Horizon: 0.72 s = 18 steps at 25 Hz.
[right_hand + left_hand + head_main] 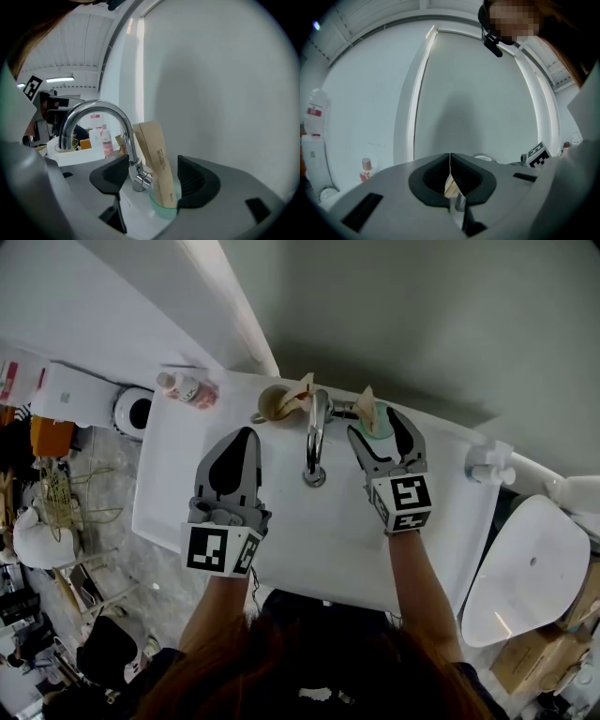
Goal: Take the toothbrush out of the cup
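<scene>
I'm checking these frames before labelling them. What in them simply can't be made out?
- Toothbrush itself: wrapped in a paper sleeve standing in the green cup, in every view.
- Brown cup: in the left gripper view, hidden behind the shut left gripper.
- Part of the green cup: in the right gripper view, behind a pad of the open right gripper.
- Sleeve print: too small to read.

Head view: above me, looking steeply down on washbasin [300,535], faucet [316,442] at 12 o'clock | left gripper view: low on my left gripper [450,161], facing wall [478,103] | right gripper view: on my right gripper [151,165], close to faucet | shared: pink bottle [190,389] in all three views, faucet in head and right.
</scene>
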Each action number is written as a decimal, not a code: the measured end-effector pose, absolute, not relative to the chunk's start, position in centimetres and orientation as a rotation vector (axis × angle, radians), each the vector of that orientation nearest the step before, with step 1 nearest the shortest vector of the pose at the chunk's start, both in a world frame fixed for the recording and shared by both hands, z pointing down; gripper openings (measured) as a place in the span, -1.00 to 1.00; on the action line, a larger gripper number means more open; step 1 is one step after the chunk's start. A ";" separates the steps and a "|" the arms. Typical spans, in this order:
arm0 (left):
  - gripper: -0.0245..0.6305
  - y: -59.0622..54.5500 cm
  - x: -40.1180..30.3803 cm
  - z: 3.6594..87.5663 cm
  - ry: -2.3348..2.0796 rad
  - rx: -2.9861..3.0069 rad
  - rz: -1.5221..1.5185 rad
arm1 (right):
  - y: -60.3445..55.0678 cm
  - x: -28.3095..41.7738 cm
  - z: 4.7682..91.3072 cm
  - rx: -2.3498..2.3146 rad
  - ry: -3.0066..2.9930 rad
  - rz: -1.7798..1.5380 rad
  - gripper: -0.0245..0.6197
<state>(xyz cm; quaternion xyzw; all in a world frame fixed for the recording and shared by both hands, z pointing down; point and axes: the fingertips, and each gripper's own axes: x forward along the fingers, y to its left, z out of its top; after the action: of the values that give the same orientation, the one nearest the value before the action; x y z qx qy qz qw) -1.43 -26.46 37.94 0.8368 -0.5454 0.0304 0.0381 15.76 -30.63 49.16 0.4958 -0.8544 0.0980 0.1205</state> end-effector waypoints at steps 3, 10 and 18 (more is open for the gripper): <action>-0.86 -26.2 -2.3 38.4 -1.688 2.550 0.105 | -31.4 15.4 50.0 1.457 -2.464 0.264 0.19; -0.86 -25.8 -3.5 38.9 -1.709 2.529 0.120 | -32.3 15.4 50.4 1.491 -2.415 0.193 0.13; -0.86 -25.4 -3.8 38.7 -1.714 2.532 0.120 | -32.2 16.0 49.9 1.522 -2.394 0.152 -0.47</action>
<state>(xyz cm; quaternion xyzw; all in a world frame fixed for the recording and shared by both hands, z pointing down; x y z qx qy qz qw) -3.79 -25.39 38.74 0.8267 -0.5597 0.0392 0.0409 16.04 -32.22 49.92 0.5296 -0.8332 0.0530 0.1500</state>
